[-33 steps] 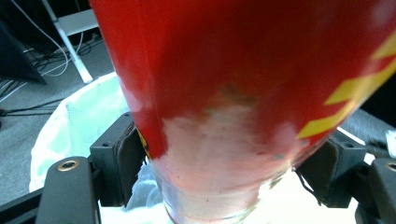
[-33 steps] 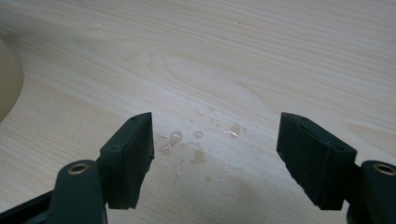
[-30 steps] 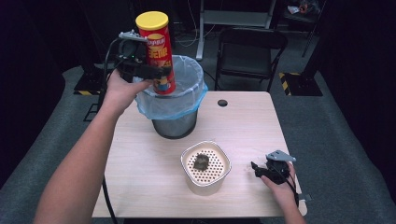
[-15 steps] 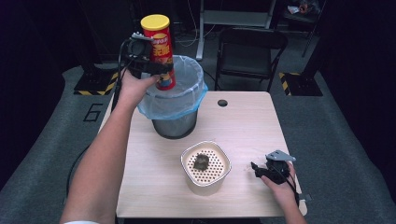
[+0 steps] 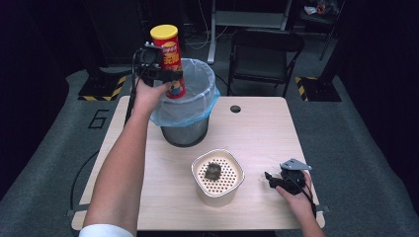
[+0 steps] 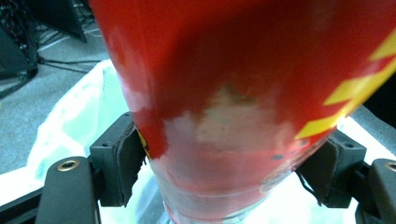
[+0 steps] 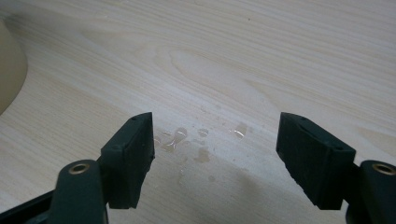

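Note:
A red chip can (image 5: 169, 59) with a yellow lid stands upright in the air, its lower end inside the mouth of the bin (image 5: 187, 98). My left gripper (image 5: 157, 75) is shut on the can's body. In the left gripper view both pads (image 6: 130, 158) press the red can (image 6: 243, 93) from either side, with the white liner (image 6: 70, 121) below. My right gripper (image 5: 274, 181) rests low over the table's front right, open. In the right gripper view its fingers (image 7: 133, 154) stand apart over bare wood (image 7: 233, 56) with a few water drops (image 7: 196, 140).
The bin is a grey pail lined with a pale blue bag, at the table's back middle. A cream strainer bowl (image 5: 218, 177) with a dark clump in it sits near the front. A black folding chair (image 5: 264, 54) stands behind the table (image 5: 267, 128).
My left hand has carried the can right and down, from above the bin's left rim into its mouth. The right hand has stayed put.

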Demonstrator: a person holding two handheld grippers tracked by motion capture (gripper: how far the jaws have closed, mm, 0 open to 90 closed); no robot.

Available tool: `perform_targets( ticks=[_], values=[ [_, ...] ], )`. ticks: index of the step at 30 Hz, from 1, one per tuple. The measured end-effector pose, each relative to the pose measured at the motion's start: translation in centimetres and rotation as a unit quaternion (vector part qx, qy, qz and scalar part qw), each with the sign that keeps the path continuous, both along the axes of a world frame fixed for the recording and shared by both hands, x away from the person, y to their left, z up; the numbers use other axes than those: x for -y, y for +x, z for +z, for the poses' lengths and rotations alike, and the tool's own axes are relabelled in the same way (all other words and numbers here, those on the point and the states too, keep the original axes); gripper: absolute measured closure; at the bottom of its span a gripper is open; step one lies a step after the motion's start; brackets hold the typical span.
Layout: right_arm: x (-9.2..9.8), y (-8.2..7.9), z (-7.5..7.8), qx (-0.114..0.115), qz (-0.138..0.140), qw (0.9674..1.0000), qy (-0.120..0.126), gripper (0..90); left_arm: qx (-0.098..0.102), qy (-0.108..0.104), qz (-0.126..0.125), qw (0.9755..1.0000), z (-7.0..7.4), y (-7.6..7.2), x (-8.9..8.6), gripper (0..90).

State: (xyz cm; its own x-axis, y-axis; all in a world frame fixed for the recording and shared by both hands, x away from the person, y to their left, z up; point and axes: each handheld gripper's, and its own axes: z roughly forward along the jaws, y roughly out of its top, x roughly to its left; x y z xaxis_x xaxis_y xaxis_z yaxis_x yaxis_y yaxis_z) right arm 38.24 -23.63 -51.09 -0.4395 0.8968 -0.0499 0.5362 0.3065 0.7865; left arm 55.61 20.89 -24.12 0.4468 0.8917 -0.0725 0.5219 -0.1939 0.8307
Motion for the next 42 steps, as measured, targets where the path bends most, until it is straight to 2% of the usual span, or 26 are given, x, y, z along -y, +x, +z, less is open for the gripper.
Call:
perform_targets(
  ticks=[2, 6, 11, 14, 19, 23, 27, 31, 37, 42],
  values=[
    [-0.1, 0.0, 0.0, 0.0, -0.002, 1.0, 0.003, 27.6, -0.008, 0.012, 0.002, 0.9999, -0.5, 0.2, -0.1, 23.4],
    [-0.1, 0.0, 0.0, -0.001, 0.004, 1.0, -0.001, 27.6, -0.021, 0.006, 0.005, 0.9997, -1.2, 0.6, -0.3, 23.2],
    [-0.1, 0.0, 0.0, -0.001, 0.006, 1.0, 0.0, 27.6, -0.04, 0.015, 0.001, 0.9991, -2.0, 1.1, -0.3, 22.7],
    [-0.1, -0.1, 0.0, -0.001, 0.003, 1.0, 0.003, 27.7, -0.034, 0.026, 0.002, 0.9991, -2.1, 1.0, -0.3, 20.7],
    [0.0, -0.1, 0.0, -0.001, 0.001, 1.0, 0.004, 27.7, -0.031, 0.014, 0.003, 0.9994, -1.9, 0.8, -0.8, 17.9],
    [-0.1, -0.1, 0.0, -0.002, 0.002, 1.0, 0.002, 27.7, -0.022, 0.01, -0.002, 0.9997, -1.4, 0.0, -1.5, 17.9],
    [-0.1, -0.1, -0.1, -0.004, 0.006, 1.0, -0.001, 27.7, -0.021, 0.004, -0.004, 0.9998, -0.6, -0.9, -2.5, 18.1],
    [-0.1, -0.1, -0.1, -0.004, 0.005, 1.0, -0.002, 27.7, -0.015, -0.005, -0.017, 0.9997, 0.2, -2.0, -3.2, 19.4],
    [-0.2, 0.0, -0.2, -0.008, 0.004, 0.9999, -0.005, 27.7, -0.024, -0.007, -0.031, 0.9992, 0.5, -3.6, -4.0, 23.1],
    [-0.3, -0.1, -0.3, -0.012, 0.005, 0.9999, -0.001, 27.7, -0.026, -0.01, -0.041, 0.9988, 0.0, -4.8, -4.6, 25.8]
  ],
)
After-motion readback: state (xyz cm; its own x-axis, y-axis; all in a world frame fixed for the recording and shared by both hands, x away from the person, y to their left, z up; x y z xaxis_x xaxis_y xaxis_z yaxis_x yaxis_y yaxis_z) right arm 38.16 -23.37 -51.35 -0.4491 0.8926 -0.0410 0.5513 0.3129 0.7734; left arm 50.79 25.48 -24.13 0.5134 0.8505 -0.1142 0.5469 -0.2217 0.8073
